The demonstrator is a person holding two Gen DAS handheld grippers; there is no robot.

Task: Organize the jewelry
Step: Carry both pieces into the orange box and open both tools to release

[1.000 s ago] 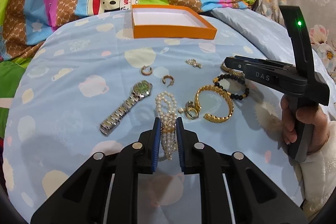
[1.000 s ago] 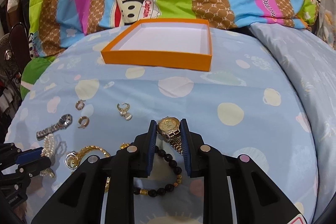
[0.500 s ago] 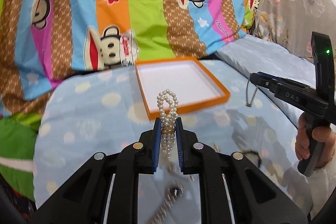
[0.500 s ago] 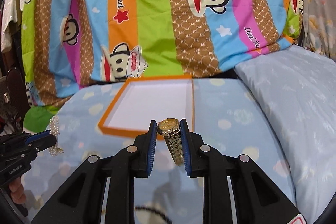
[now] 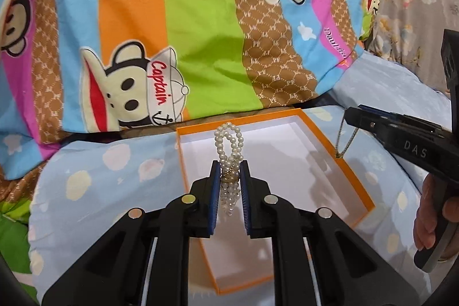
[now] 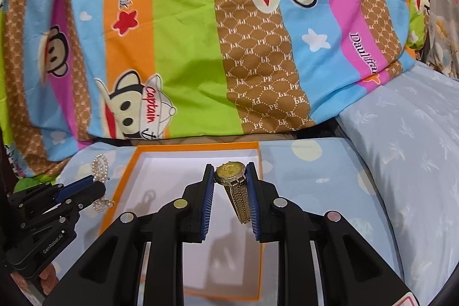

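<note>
Both pieces lifted off the bed and carried over the orange box (image 5: 355,179): left gripper (image 5: 229,177) pinching pearls (image 5: 228,139), right gripper (image 6: 229,179) pinching watch (image 6: 229,172), apparently above the box's far edge; release pending.

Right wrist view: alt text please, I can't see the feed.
The right gripper pinches a gold-faced metal-band watch above the open orange, white-lined box on the blue spotted sheet. At left, the left gripper holds a white pearl bracelet.
</note>
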